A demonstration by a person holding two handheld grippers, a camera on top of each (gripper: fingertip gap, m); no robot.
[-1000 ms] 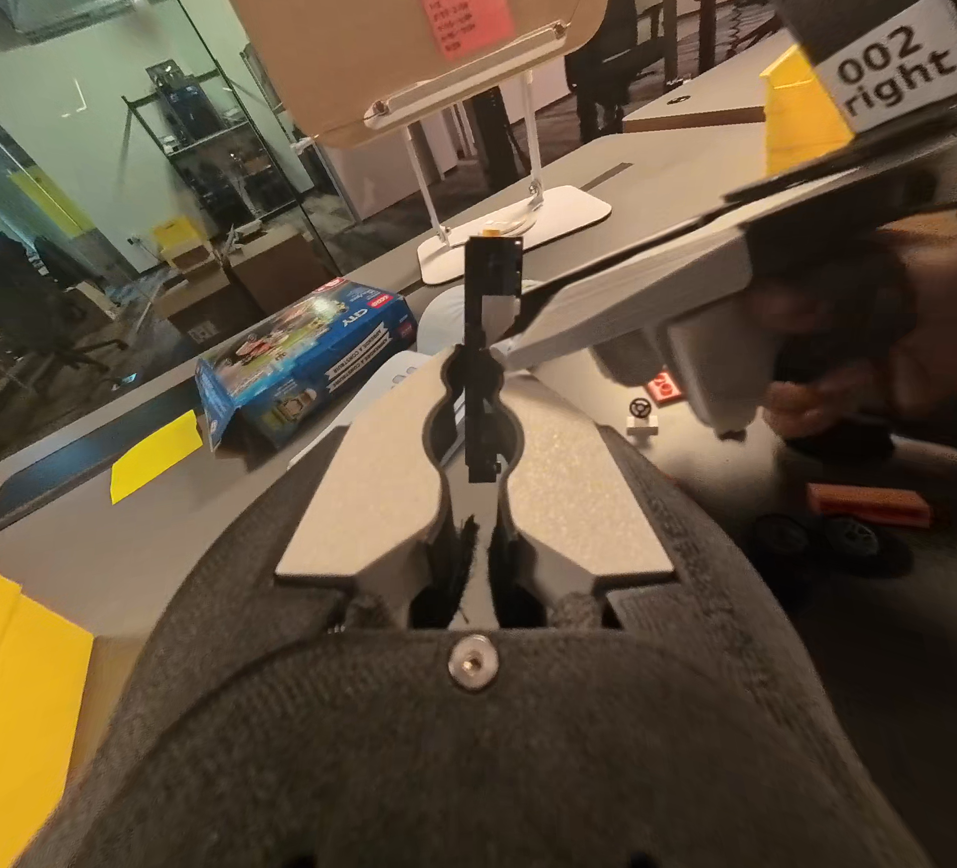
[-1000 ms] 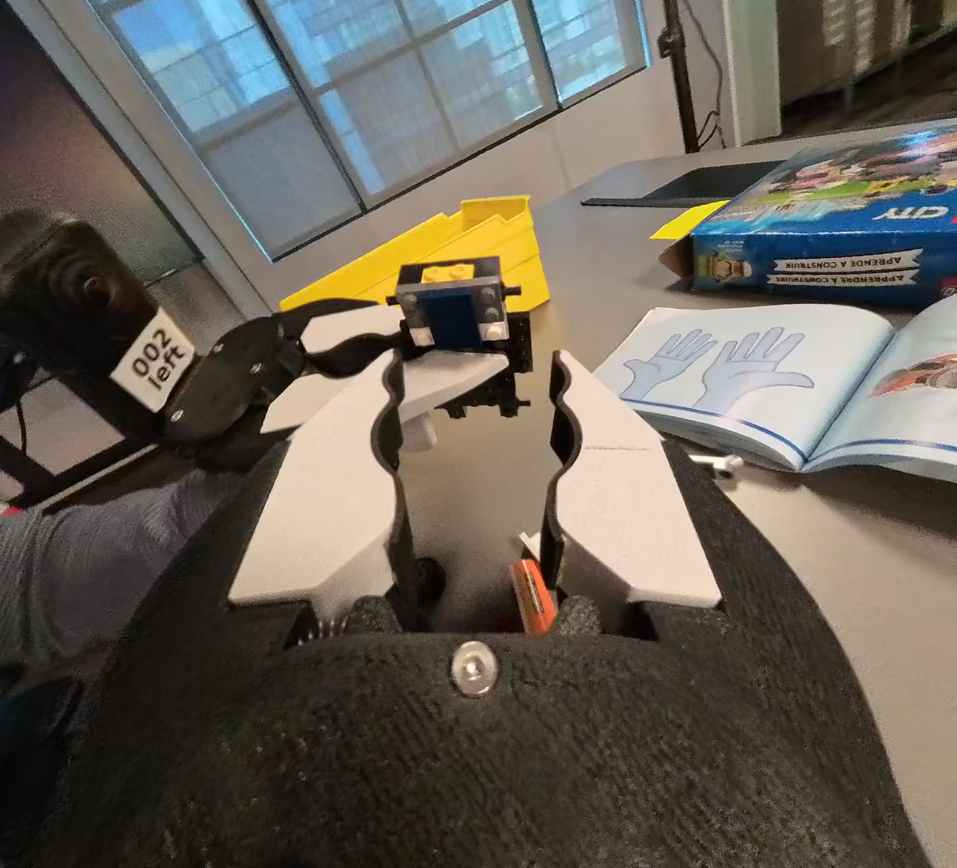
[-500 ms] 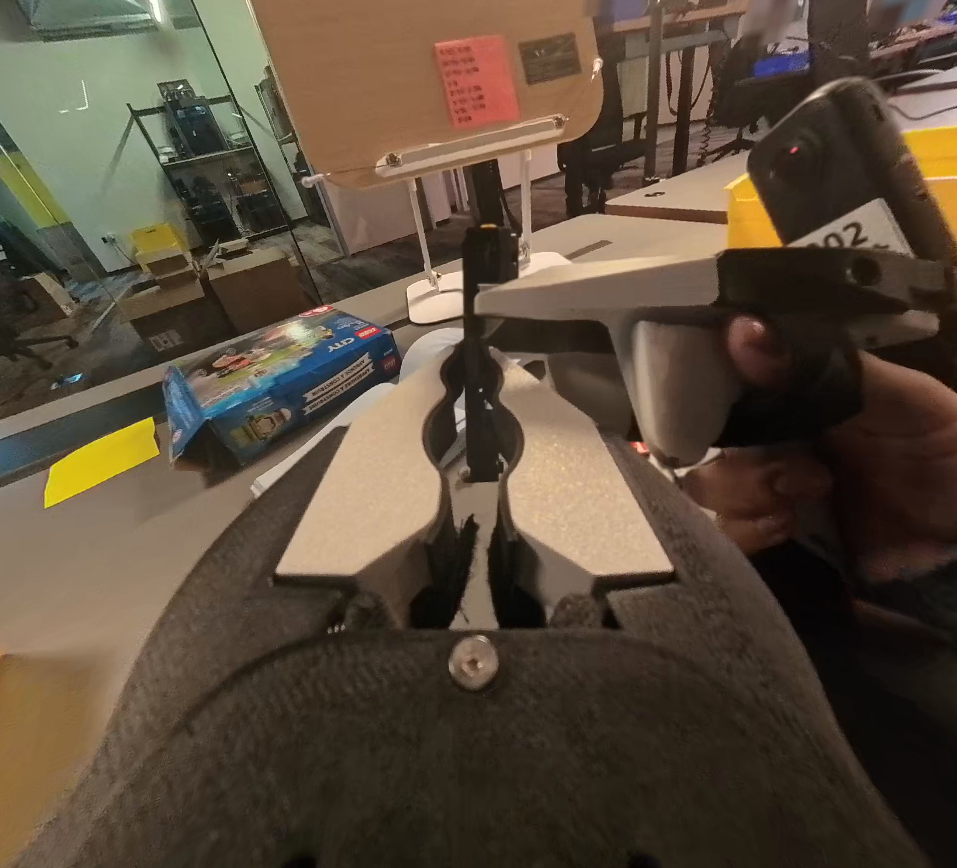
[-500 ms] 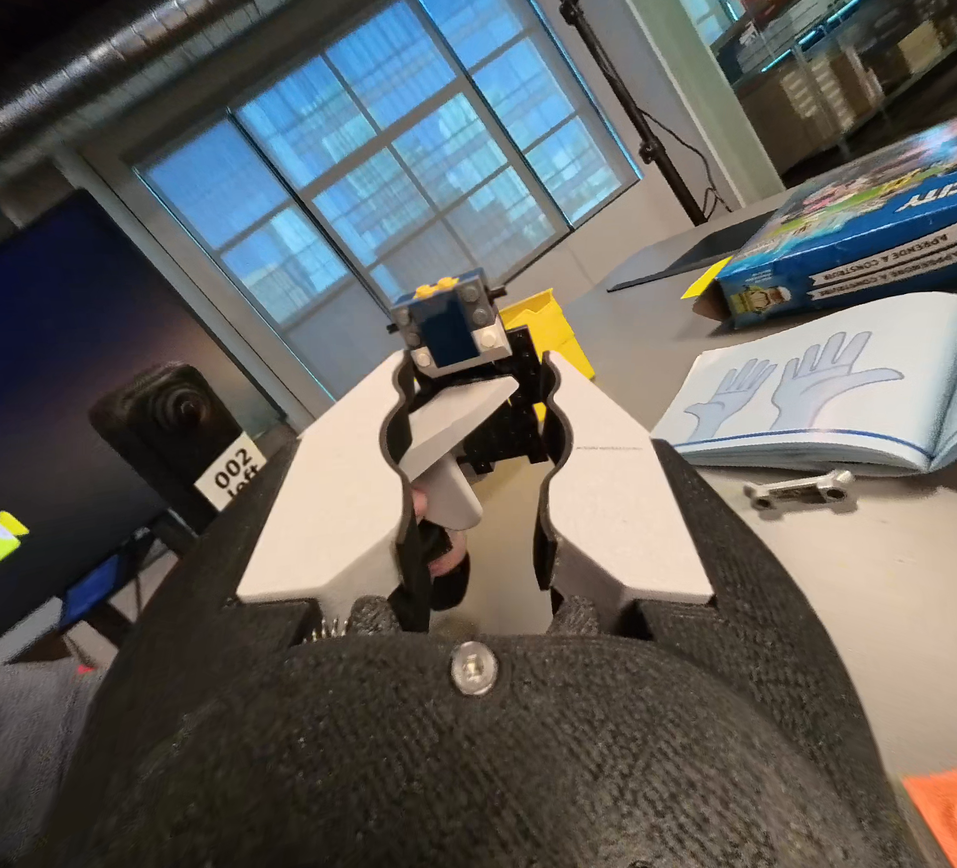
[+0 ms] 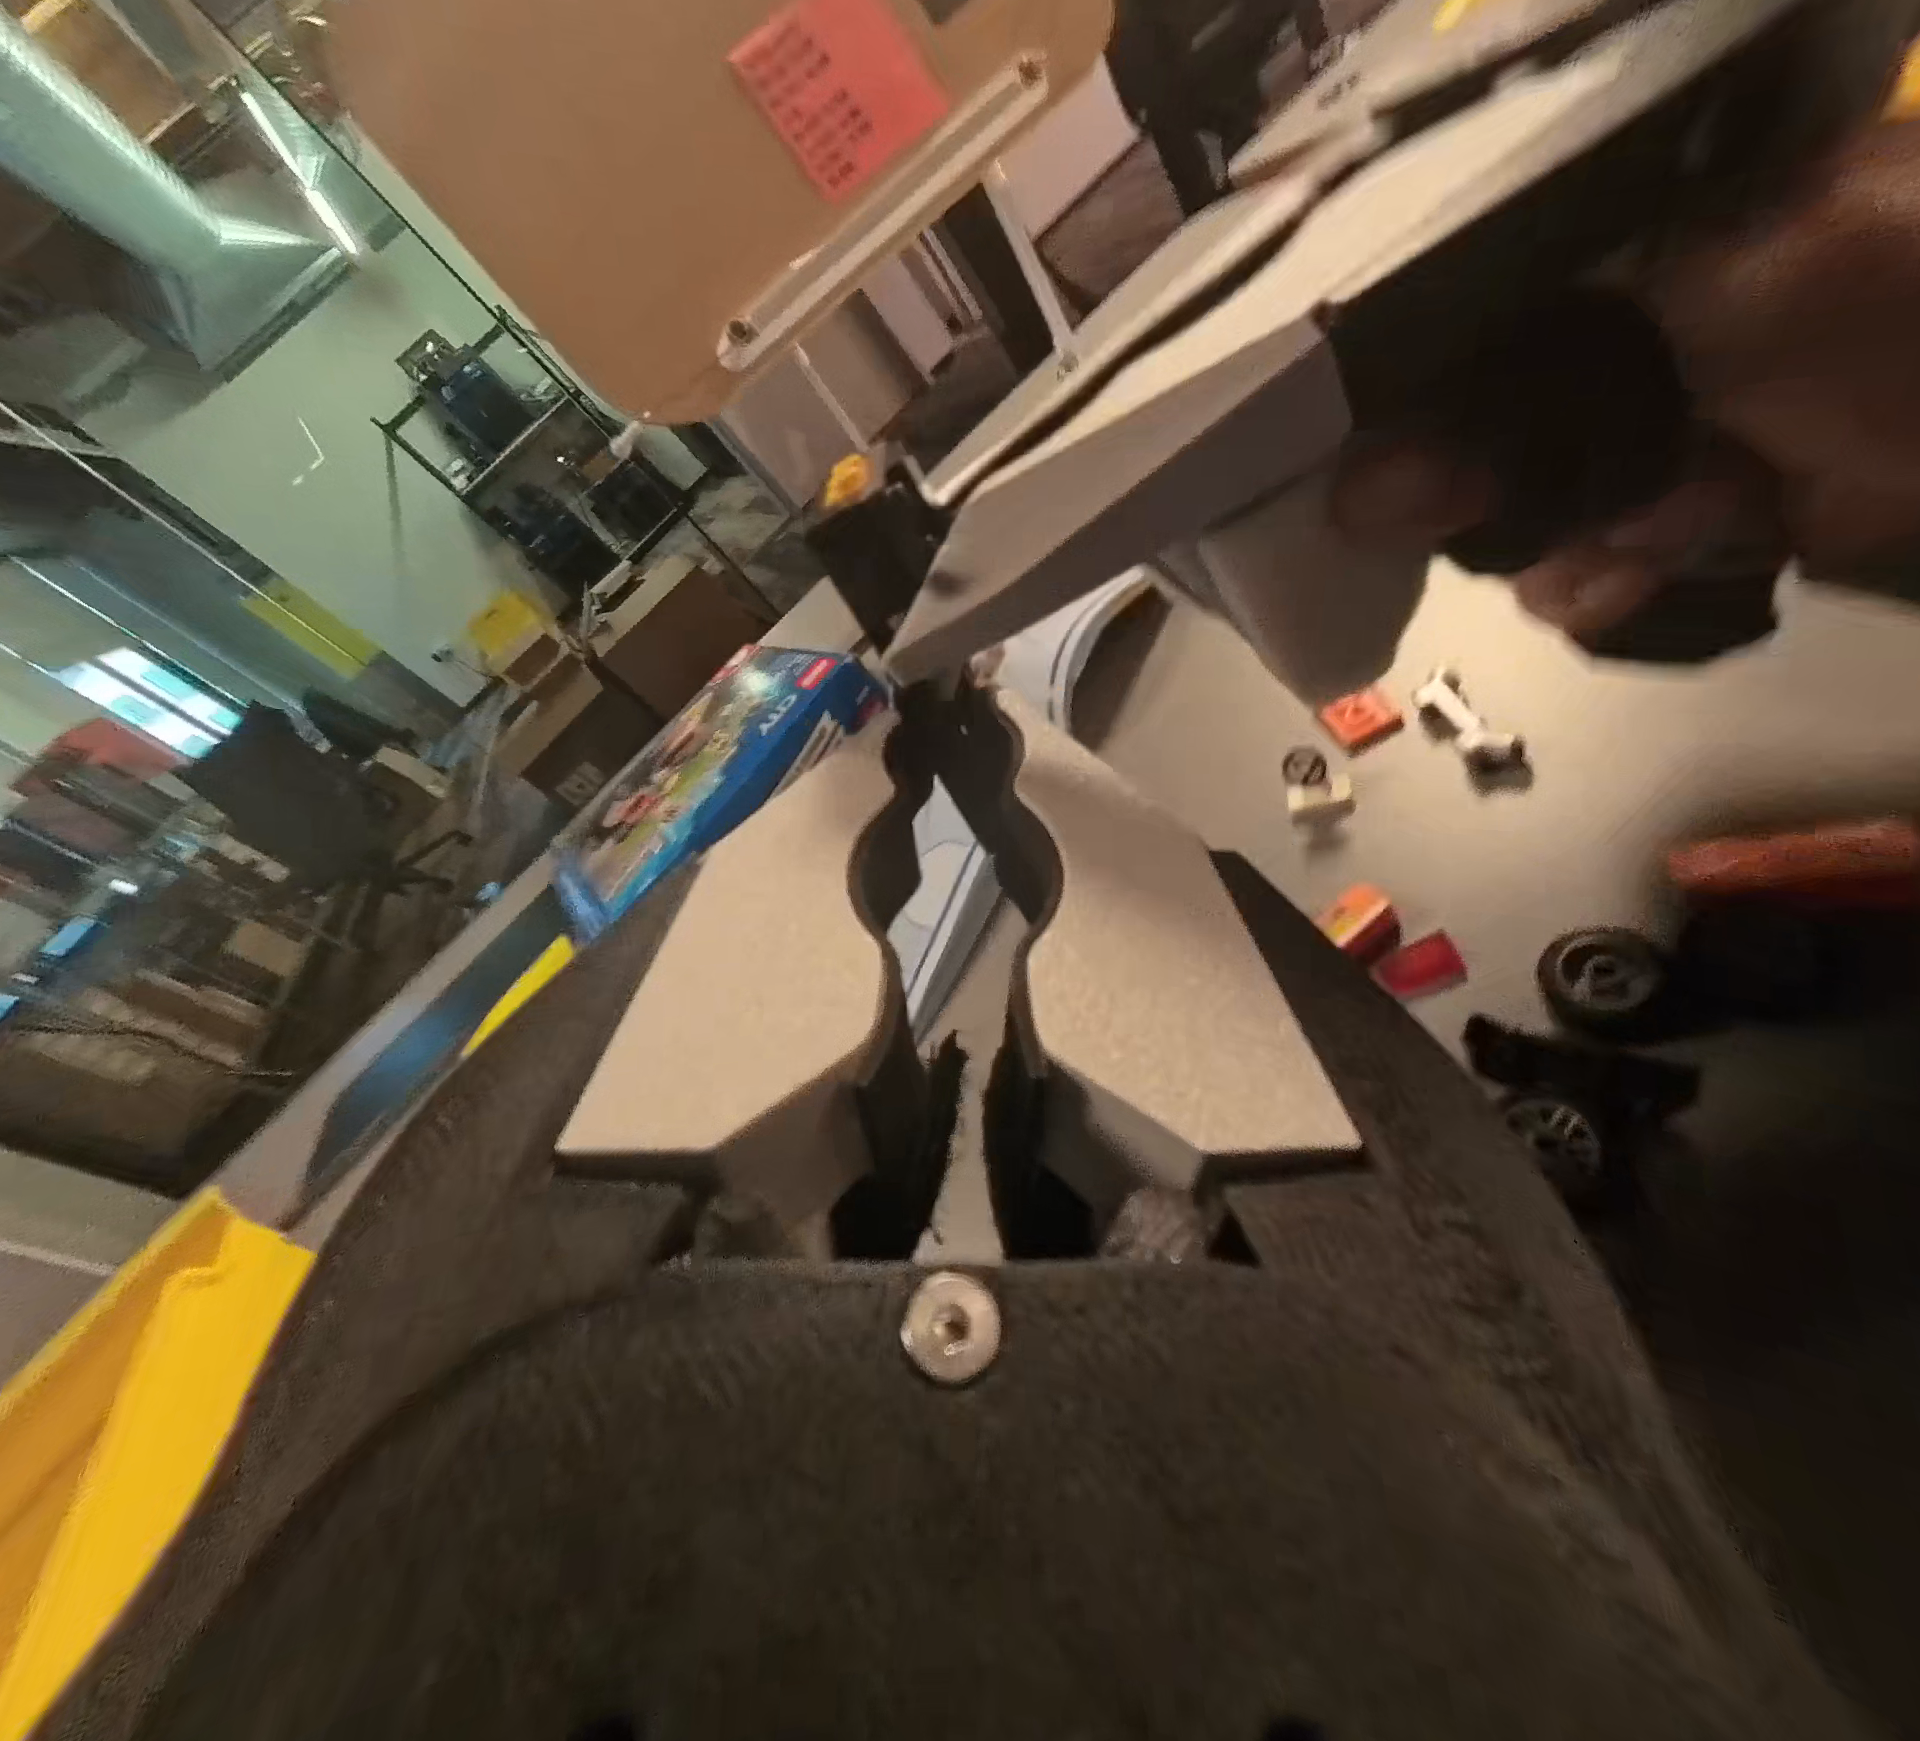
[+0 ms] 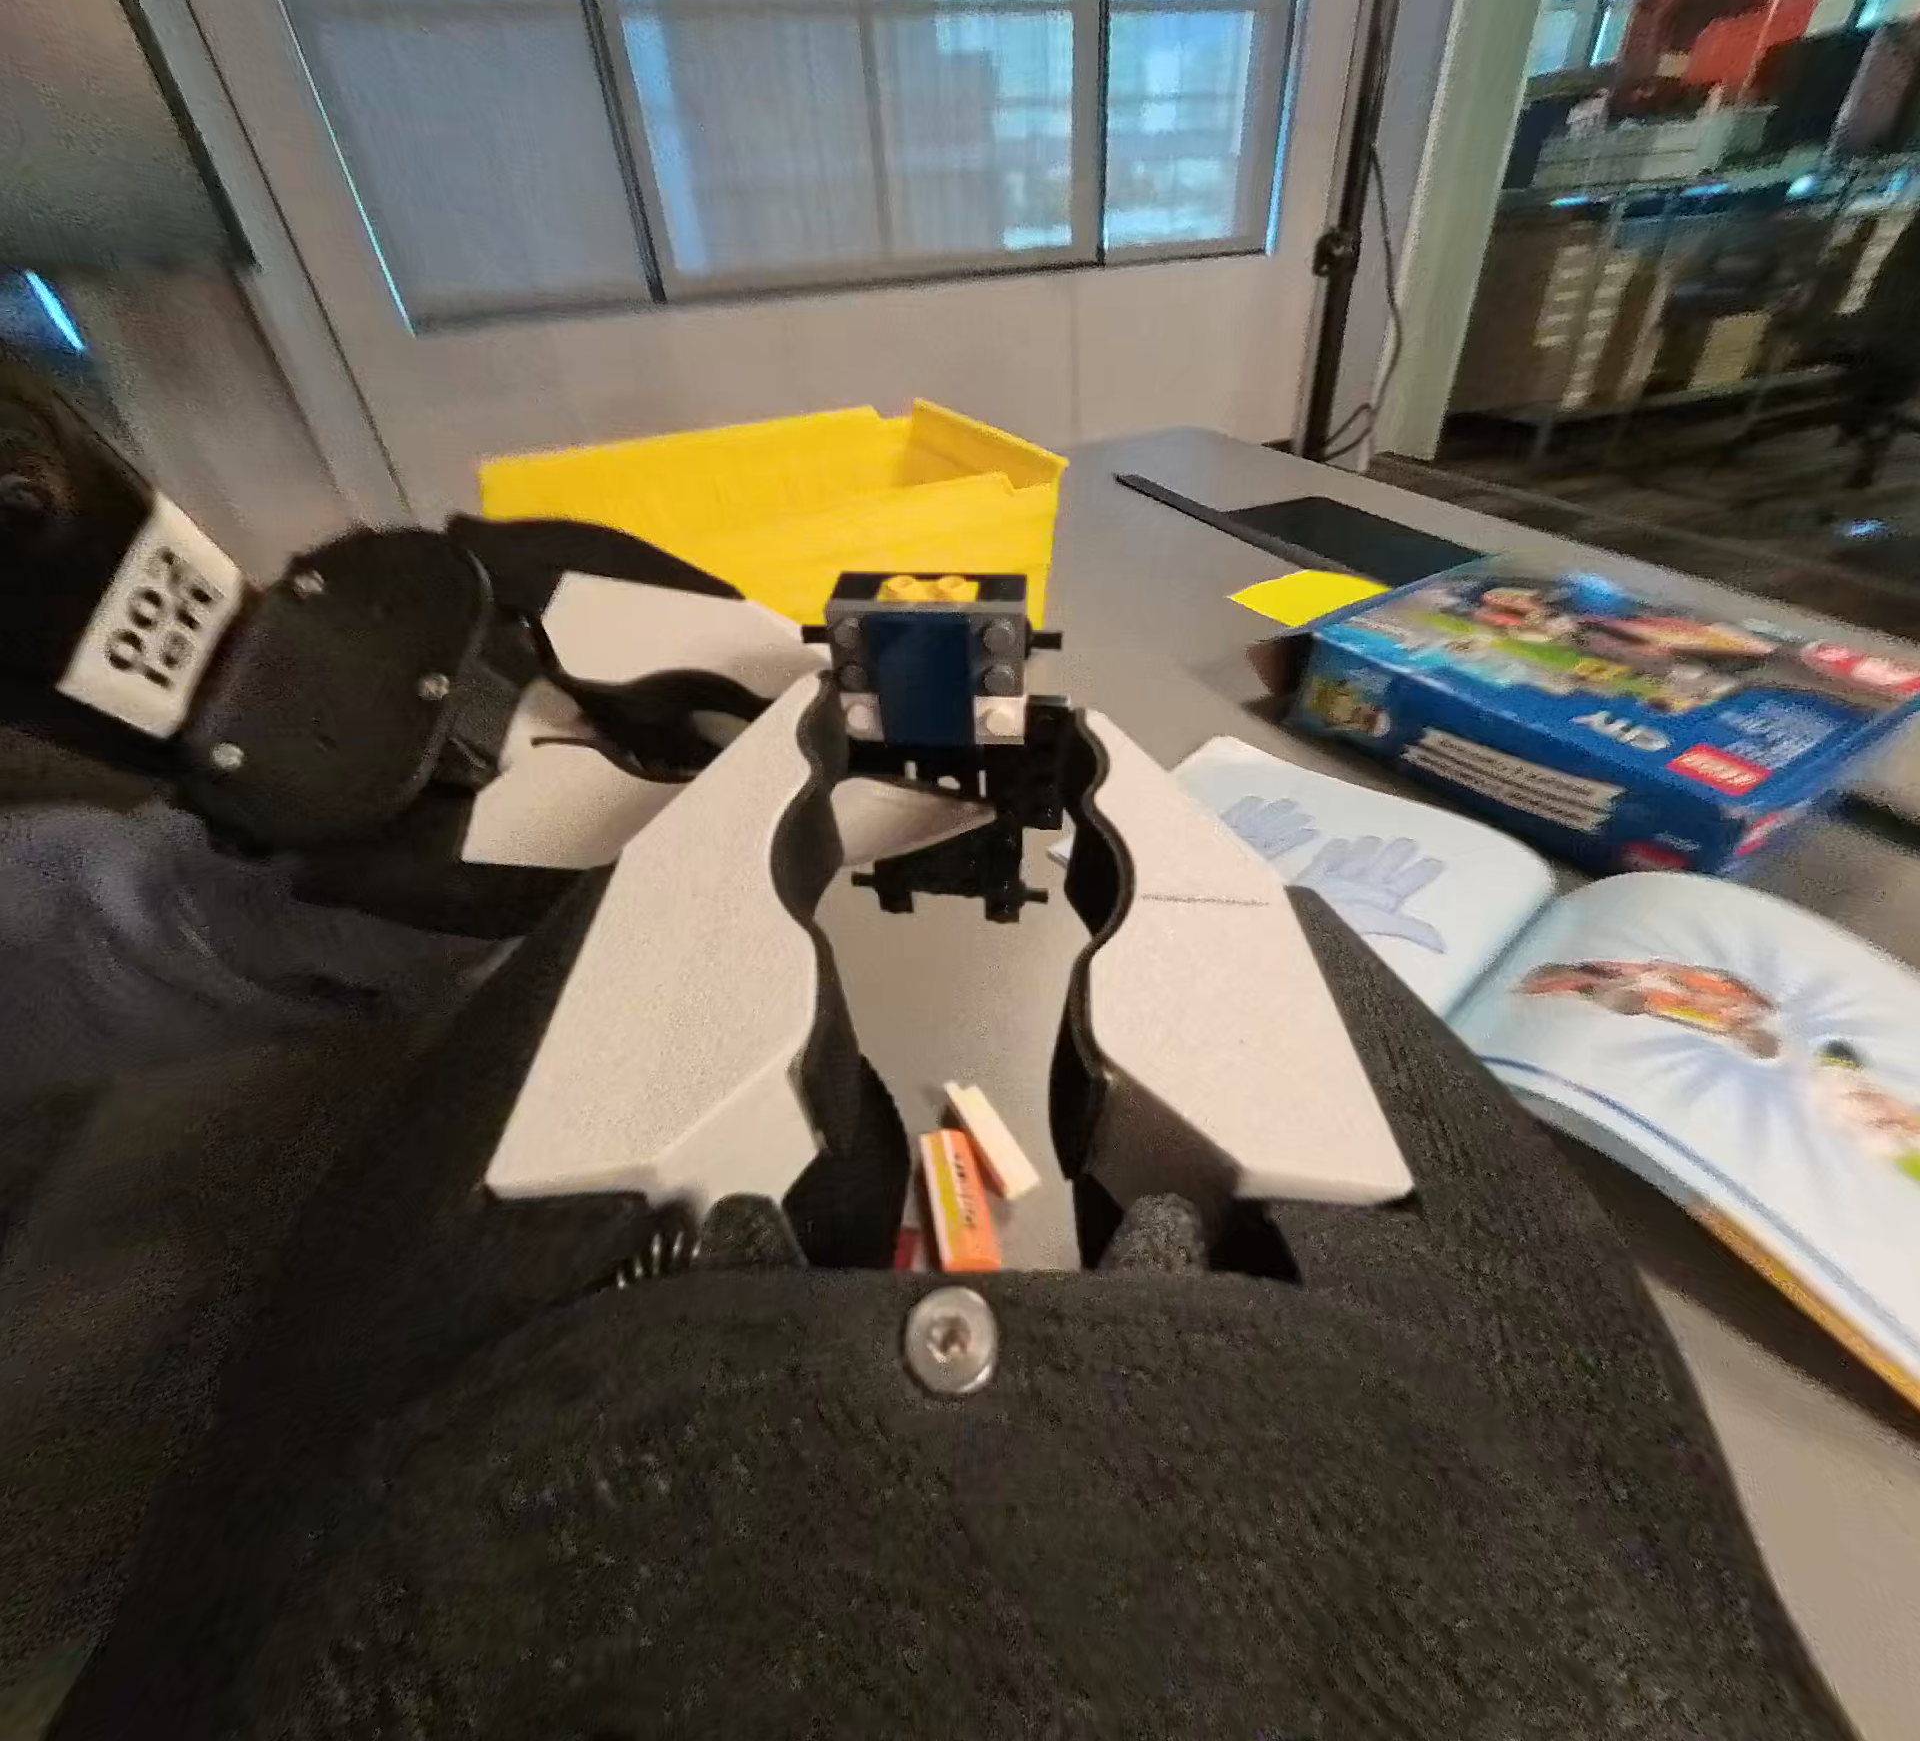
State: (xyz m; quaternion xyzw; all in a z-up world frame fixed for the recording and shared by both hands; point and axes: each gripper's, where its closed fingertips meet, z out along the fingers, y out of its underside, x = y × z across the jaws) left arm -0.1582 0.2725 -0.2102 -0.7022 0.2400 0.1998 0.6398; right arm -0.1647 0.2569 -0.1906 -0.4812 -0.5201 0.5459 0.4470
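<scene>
A small brick assembly (image 6: 925,663) has a grey and dark blue block, a yellow stud on top and a black chassis below. My left gripper (image 5: 951,725) is shut on the thin black chassis plate (image 5: 977,808), which sits askew between its pads. Its fingers (image 6: 665,642) reach in from the left in the right wrist view. My right gripper (image 6: 951,735) has closed on the sides of the assembly just under the block. In the left wrist view my right gripper (image 5: 925,564) comes in from the right, held by a hand, onto the black part (image 5: 878,548).
A yellow bin (image 6: 790,507) stands behind the assembly. A blue toy box (image 6: 1590,725) and an open booklet (image 6: 1558,995) lie to the right. Loose wheels (image 5: 1600,974), orange pieces (image 5: 1356,917) and a white piece (image 5: 1470,735) lie on the grey table (image 6: 1164,548). A cardboard board on a stand (image 5: 707,81) is behind.
My right jaws narrowed from wide open onto the assembly. Both grippers tilted and shifted together. The black plate went from straight to askew in my left grasp.
</scene>
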